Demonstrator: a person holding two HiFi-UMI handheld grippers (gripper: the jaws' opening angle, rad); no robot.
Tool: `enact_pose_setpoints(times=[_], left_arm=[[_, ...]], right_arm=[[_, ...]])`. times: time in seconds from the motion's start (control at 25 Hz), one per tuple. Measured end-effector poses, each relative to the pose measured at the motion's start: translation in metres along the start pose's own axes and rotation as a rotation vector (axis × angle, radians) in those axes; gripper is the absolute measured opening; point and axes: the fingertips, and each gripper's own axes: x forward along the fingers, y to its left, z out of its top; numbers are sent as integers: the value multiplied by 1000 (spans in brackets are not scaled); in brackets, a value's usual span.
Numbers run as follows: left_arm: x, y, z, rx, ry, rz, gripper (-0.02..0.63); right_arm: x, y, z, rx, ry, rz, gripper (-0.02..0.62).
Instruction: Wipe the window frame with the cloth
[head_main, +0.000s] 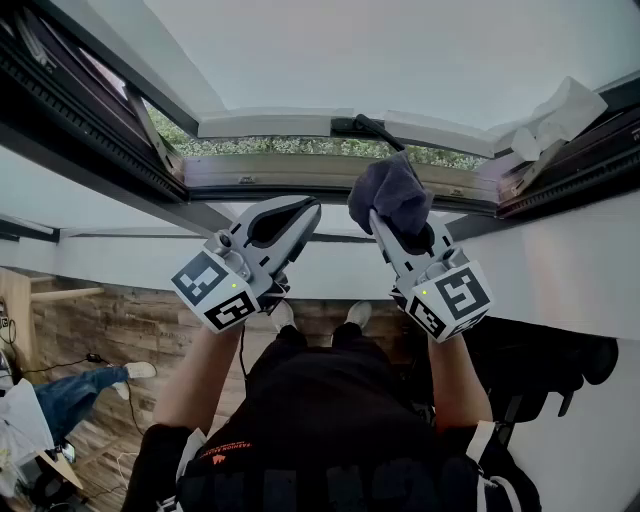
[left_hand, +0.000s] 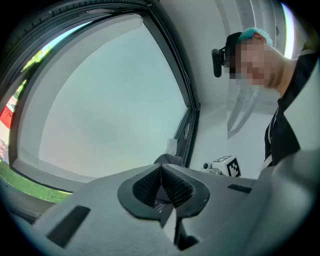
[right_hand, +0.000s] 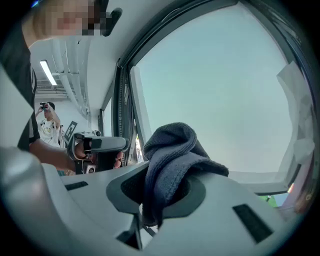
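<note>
**A:** The cloth (head_main: 392, 195) is up at the window. It's a dark bundle bunched over the tip of the right gripper (head_main: 400, 222), with the jaws clamped on it and folds spilling over the top.

**B:** It sits close to the window frame (head_main: 290, 170), near the middle of the pale rail by the opening. I can't tell from here whether it touches.

**A:** And the left gripper (head_main: 303, 208)?

**B:** It's alongside, jaws pressed together with nothing between them, pointing at the same rail. Just a spectator for now.

**A:** So what makes a good wipe here?

**B:** I'd lead with the fat fold of cloth, not the hard jaw tips. Press it flat on the rail, draw along its length in long strokes, then work into the dark ribbed channels at the sides. The grip should stay firm, because that bundle looks loose enough to drag out on a corner.

**A:** Anything to avoid?

**B:** The pale crumpled sheet (head_main: 548, 115) tucked at the upper right of the frame. I'd steer round it.
</note>
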Motion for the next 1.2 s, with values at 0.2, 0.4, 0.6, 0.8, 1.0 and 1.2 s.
enact_pose_setpoints(times=[0.2,0.4,0.6,0.8,1.0,1.2], left_arm=[[-1,3,-2,2,-2,-2,21],[-2,4,-3,1,-7,1,21],[-4,11,-3,-2,-13,12,21],[-24,28,7,4,-37,68,21],[-55,53,29,36,-74,142,21],[-82,71,51,70,-100,182,21]], right_arm=[[5,3,-1,-18,4,15,53],[7,3,-3,-14,5,14,54],[14,2,1,-17,-2,21,54],[30,10,25,-70,-54,32,54],[63,30,48,-117,-82,86,54],[97,55,68,-153,-102,133,54]])
